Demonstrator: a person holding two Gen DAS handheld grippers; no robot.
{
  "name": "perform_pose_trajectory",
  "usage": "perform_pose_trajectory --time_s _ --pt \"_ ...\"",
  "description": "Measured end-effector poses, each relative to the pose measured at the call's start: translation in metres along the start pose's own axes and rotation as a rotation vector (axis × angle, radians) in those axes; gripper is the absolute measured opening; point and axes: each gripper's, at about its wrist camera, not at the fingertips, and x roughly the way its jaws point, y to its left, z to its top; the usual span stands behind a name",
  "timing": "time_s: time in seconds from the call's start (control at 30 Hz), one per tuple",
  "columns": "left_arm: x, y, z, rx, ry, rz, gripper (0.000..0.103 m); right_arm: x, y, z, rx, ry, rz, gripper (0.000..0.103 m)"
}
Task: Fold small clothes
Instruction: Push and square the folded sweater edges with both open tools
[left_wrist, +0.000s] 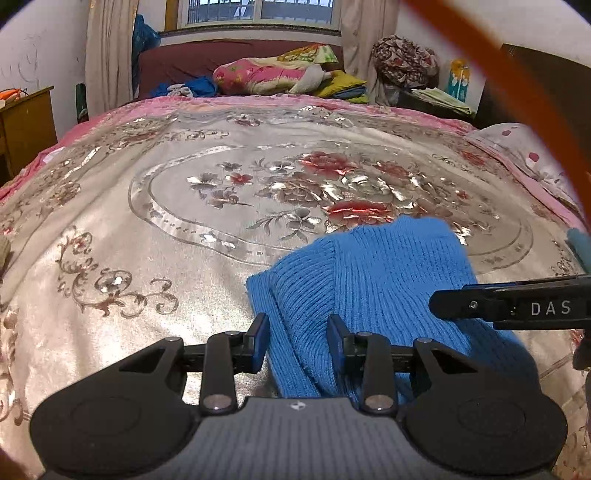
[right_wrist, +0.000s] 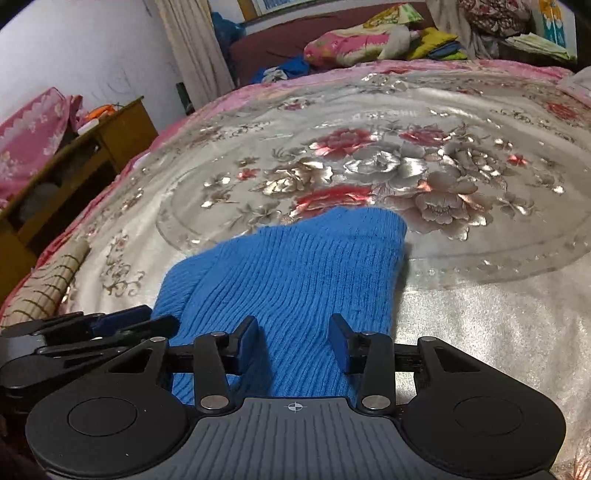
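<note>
Both tongs, left (left_wrist: 297, 341) and right (right_wrist: 293, 341), stand apart astride the blue knit's (right_wrist: 295, 273) near end, unclamped; it runs lengthwise away up the bed (right_wrist: 480, 314).

Near end of blue knit (left_wrist: 369, 295) behind gripper bodies

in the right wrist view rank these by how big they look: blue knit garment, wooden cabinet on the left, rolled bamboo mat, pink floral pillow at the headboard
1. blue knit garment, though it lies nearest the camera
2. wooden cabinet
3 and 4. rolled bamboo mat and pink floral pillow look about alike; the pillow is far off, so I would not rank them.
</note>
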Motion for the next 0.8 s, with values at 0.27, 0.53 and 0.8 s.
perform_pose_trajectory --time_s 0.27,0.53,0.8 --pt "-0.022 -0.001 -0.004 0.004 -0.010 -0.002 0.039 -0.051 0.021 -0.015 -0.049 -0.049 0.022 0.040" --pt "-0.033 -0.006 -0.017 0.036 0.010 0.012 0.040 -0.061 0.034 -0.050 -0.081 -0.043 -0.011 0.042" --pt "-0.046 -0.008 -0.024 0.060 0.017 0.035 0.040 -0.075 0.039 -0.052 -0.053 -0.063 -0.001 0.045"
